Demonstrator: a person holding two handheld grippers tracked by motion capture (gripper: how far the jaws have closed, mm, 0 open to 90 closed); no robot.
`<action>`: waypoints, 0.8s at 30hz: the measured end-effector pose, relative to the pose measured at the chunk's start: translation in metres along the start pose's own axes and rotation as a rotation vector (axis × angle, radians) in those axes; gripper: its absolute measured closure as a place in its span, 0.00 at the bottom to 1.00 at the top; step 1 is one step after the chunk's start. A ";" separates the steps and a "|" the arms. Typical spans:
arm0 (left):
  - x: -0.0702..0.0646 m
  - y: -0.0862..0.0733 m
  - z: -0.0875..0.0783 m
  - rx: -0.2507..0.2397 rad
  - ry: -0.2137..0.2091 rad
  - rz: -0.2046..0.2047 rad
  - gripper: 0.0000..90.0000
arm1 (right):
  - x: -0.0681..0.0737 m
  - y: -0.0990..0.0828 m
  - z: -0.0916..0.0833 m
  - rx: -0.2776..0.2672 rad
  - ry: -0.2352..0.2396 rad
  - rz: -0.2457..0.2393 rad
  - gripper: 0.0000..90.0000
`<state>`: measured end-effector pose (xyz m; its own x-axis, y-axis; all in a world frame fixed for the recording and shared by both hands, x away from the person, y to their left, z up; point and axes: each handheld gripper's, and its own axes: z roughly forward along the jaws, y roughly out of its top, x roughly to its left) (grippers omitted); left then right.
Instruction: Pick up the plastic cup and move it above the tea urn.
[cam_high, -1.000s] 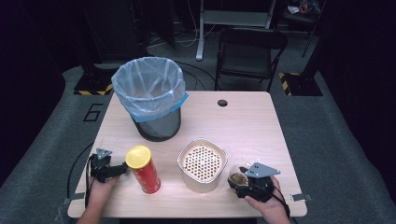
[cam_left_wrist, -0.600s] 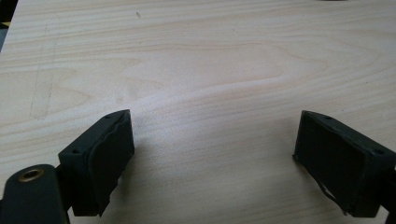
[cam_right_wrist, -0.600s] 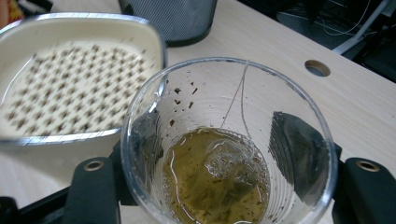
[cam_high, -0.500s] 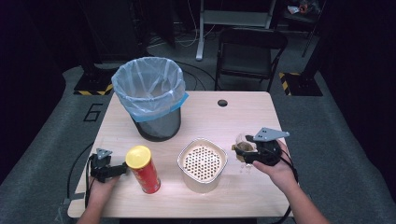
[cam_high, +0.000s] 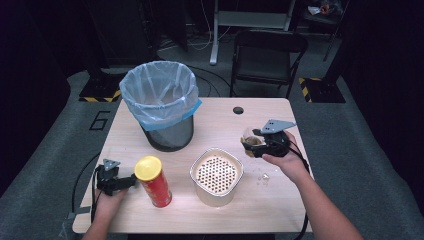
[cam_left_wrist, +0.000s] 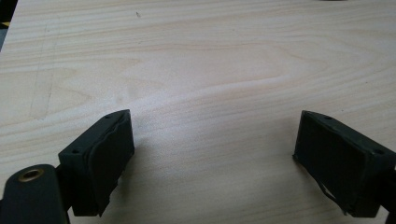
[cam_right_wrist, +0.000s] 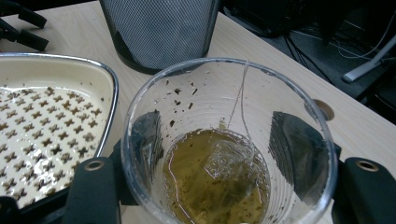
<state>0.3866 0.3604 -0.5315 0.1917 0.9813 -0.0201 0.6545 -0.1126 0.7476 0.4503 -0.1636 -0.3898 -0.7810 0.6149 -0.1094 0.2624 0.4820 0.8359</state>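
My right gripper (cam_high: 251, 144) is shut on a clear plastic cup (cam_right_wrist: 229, 144) and holds it above the table's right side. The cup (cam_high: 250, 139) holds brownish tea with a tea bag (cam_right_wrist: 217, 179) and its string inside. It hangs just right of a cream strainer pot (cam_high: 216, 175) with a perforated insert (cam_right_wrist: 42, 135). My left gripper (cam_high: 131, 181) rests on the table at the front left, open, its fingers (cam_left_wrist: 105, 158) wide apart over bare wood. It sits just left of a red chip can (cam_high: 153, 181) with a yellow lid.
A black mesh bin (cam_high: 162, 107) lined with a blue plastic bag stands at the table's back left. A round cable hole (cam_high: 238, 110) marks the back edge. Small wet spots (cam_high: 263, 176) lie near my right hand. A black chair (cam_high: 267, 55) stands behind the table (cam_high: 220, 125).
My right gripper has lifted the cup from the front right of the table and carried it up and back. The left gripper has not moved.
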 end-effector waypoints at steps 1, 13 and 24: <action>0.000 0.000 0.000 0.007 -0.001 0.006 0.13 | 0.000 0.002 0.002 -0.001 0.006 -0.009 0.38; -0.001 0.000 0.000 0.007 -0.007 0.001 0.13 | 0.011 0.014 0.010 -0.028 -0.015 -0.178 0.38; 0.000 0.000 0.000 0.000 -0.008 0.006 0.13 | 0.042 0.019 0.017 -0.005 -0.119 -0.516 0.38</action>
<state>0.3864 0.3601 -0.5315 0.2018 0.9792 -0.0209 0.6536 -0.1187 0.7475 0.4319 -0.1179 -0.3878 -0.7380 0.3653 -0.5673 -0.1421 0.7378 0.6599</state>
